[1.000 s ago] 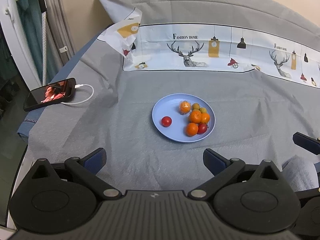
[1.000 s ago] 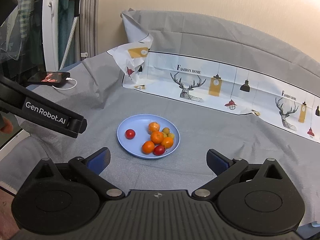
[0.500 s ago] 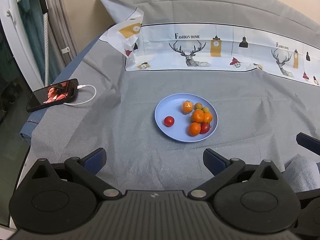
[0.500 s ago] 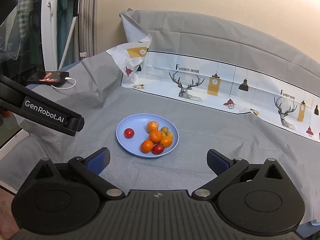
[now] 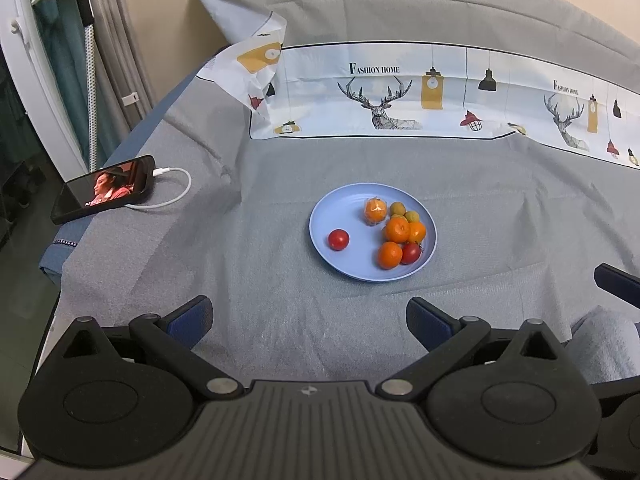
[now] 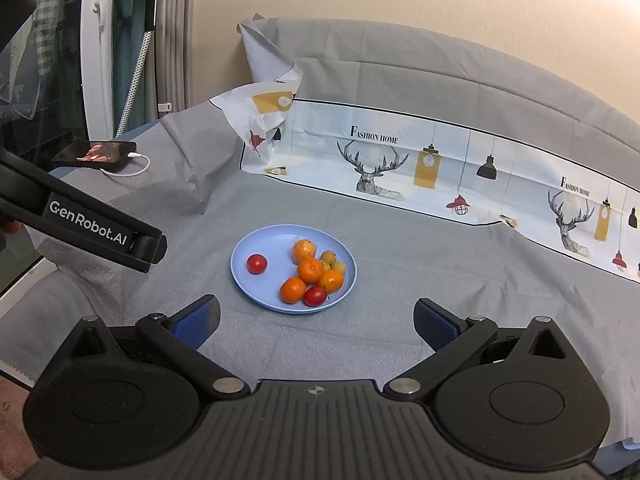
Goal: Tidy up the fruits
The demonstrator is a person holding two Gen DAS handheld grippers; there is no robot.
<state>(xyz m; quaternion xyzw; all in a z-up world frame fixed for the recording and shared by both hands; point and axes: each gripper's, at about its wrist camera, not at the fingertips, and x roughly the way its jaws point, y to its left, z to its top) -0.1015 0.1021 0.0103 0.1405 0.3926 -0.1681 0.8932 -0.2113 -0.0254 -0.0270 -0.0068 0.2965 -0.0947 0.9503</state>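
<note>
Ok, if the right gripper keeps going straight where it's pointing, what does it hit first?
Probably the grey cloth just short of the blue plate, then the plate's near rim by the red fruit. The right gripper is open, and depth is hard to judge.

Both wrist cams face fwd, share plate (image 5: pixel 320 220) (image 6: pixel 240 264).

Fruits (image 5: pixel 394 232) on plate (image 5: pixel 340 208) mid-cloth (image 5: pixel 280 320), phone (image 5: pixel 106 188) far left, printed strip (image 5: pixel 400 92) behind
</note>
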